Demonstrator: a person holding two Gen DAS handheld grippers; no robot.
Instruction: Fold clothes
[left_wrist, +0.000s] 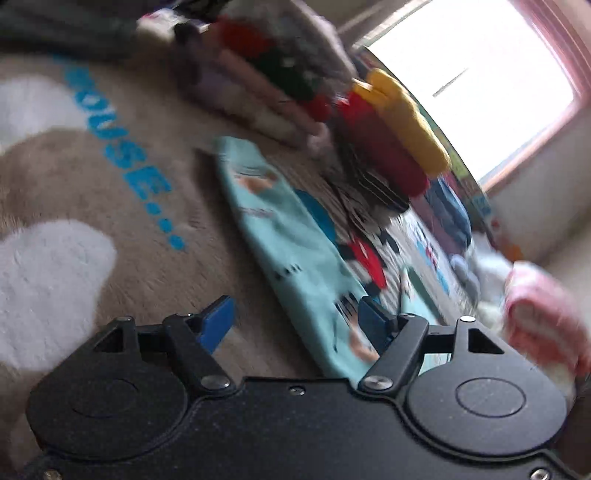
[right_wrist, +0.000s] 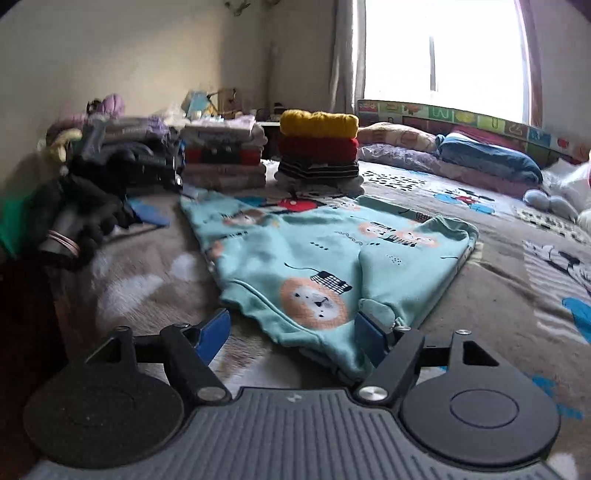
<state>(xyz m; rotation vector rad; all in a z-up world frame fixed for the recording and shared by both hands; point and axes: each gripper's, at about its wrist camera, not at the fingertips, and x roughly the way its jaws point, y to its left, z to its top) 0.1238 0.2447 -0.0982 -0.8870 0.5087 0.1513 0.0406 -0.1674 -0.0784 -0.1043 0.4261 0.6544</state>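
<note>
Both claws stand wide, gripping nothing. The left claw (left_wrist: 297, 325) hangs over the bed (left_wrist: 147, 280), the teal garment (left_wrist: 295, 258) beside its right finger; that view is blurred. The right claw (right_wrist: 293, 332) straddles the garment's (right_wrist: 314, 266) near hem, which hides part of its right finger.

Daylight is pouring from a blown-out white window (right_wrist: 443, 55) ahead and right of both grippers. The left wrist view is smearing with motion blur; fisheye edges are bending and darkening.

1 teal lion-print garment (right_wrist: 325, 258); 3 folded stacks (right_wrist: 319, 155); 2 pillows (right_wrist: 487, 155).
</note>
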